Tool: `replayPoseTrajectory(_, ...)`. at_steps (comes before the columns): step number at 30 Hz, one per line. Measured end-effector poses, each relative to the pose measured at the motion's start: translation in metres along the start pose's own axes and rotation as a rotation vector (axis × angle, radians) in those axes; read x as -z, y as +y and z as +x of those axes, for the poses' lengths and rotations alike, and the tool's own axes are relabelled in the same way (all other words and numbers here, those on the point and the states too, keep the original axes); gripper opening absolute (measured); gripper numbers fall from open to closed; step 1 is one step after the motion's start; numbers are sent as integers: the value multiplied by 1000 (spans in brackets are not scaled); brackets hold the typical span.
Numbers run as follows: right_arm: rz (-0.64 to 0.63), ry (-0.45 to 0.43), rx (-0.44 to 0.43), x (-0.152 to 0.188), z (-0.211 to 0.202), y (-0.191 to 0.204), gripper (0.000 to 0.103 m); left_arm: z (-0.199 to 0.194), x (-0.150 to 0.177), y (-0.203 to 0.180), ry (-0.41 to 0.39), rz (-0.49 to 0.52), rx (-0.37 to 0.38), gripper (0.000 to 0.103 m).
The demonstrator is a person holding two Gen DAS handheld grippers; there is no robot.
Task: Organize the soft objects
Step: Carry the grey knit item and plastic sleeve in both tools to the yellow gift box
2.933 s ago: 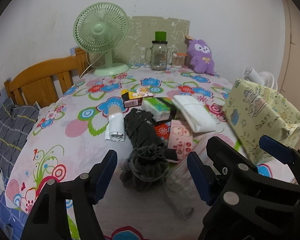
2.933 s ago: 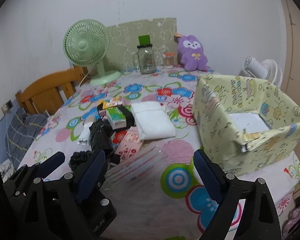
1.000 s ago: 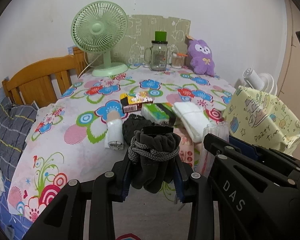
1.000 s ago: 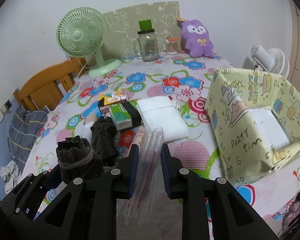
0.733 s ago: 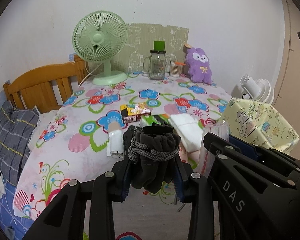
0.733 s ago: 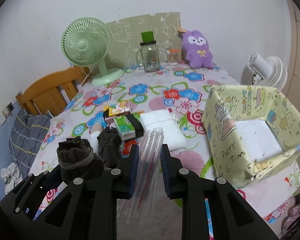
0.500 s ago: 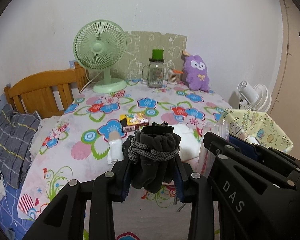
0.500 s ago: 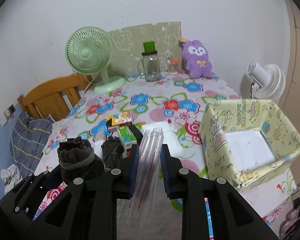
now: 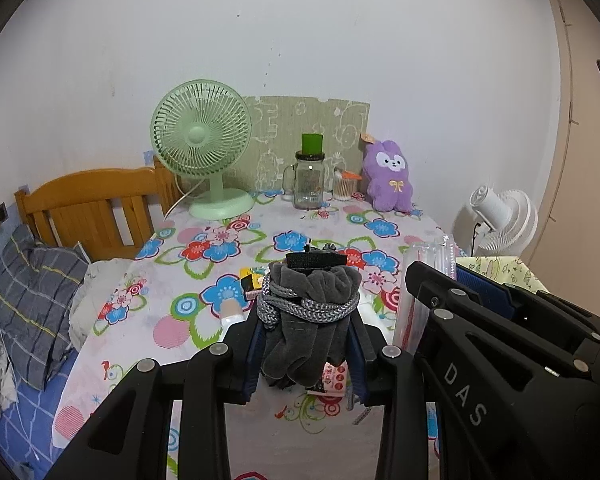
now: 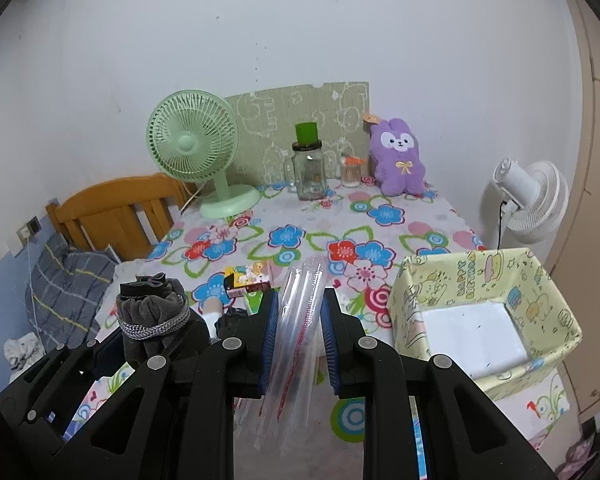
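Both views are evenly and softly lit by diffuse indoor light; the source is not visible. The white wall (image 9: pixel 340 40) looks slightly grey toward the corners. Shadows are faint. Fisheye distortion bends the door frame (image 9: pixel 564 120) and leaves black corners. Focus is sharp across the table (image 10: pixel 300 236), with no glare or blur.

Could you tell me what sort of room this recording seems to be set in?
Probably a bedroom at home: a wooden headboard with a plaid pillow sits beside the floral-cloth table, and a purple plush bunny leans against the wall.
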State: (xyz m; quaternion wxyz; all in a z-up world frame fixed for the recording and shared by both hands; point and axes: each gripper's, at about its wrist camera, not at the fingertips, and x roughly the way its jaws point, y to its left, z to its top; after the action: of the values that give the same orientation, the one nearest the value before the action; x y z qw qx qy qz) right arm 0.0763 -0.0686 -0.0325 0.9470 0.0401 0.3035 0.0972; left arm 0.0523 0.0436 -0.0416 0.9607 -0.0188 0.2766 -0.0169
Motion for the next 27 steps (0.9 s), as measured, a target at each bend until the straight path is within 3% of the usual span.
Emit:
replayPoseTrajectory(12, 6, -24, 9, -8, -9, -17, 25, -1, -8, -20, -15, 15, 14, 36)
replayPoseTrajectory(27, 10, -49, 11, -25, -11, -68, 25, 10, -20, -69, -30, 34, 27, 36)
